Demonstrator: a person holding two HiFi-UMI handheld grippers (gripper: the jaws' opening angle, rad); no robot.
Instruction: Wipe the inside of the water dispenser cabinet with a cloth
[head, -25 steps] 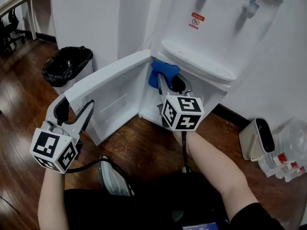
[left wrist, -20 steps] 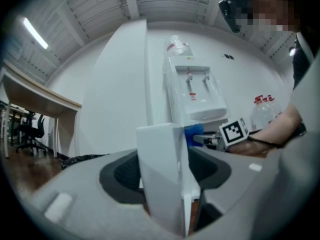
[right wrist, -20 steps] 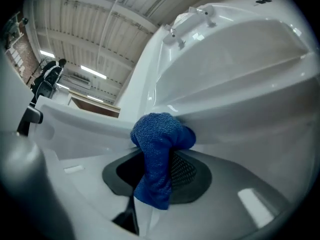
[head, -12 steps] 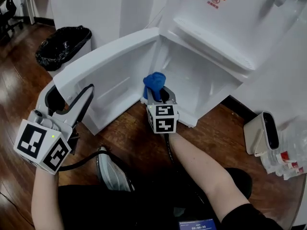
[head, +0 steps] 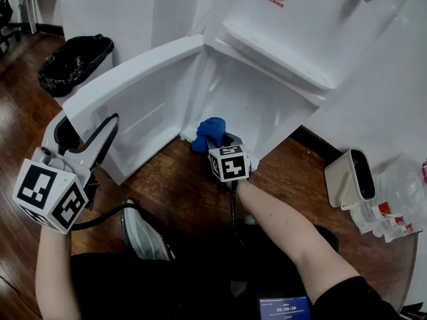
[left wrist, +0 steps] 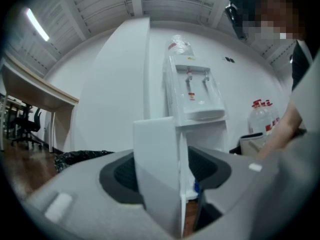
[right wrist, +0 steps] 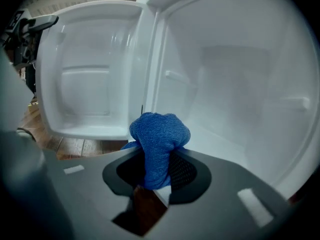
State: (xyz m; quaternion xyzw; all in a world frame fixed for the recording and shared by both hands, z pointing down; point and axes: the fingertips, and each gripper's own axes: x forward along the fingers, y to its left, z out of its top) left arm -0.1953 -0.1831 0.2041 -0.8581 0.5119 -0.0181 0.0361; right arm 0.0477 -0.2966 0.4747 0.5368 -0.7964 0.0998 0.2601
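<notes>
Right gripper (head: 217, 141), clamped on the blue cloth (head: 208, 129), has dropped from the top of the cabinet (head: 267, 105) opening to the front lip of its base. Likely a low wipe next. Left gripper (head: 87, 127) pinches the open door (head: 153, 79) by its edge, holding it wide. White interior, bare; wood floor (head: 180, 192), black-bagged bin (head: 73, 62) behind.

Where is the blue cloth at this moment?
Head view, centre: the blue cloth is clamped in the right tongs at the lower front edge of the cabinet, just right of its open door.
</notes>
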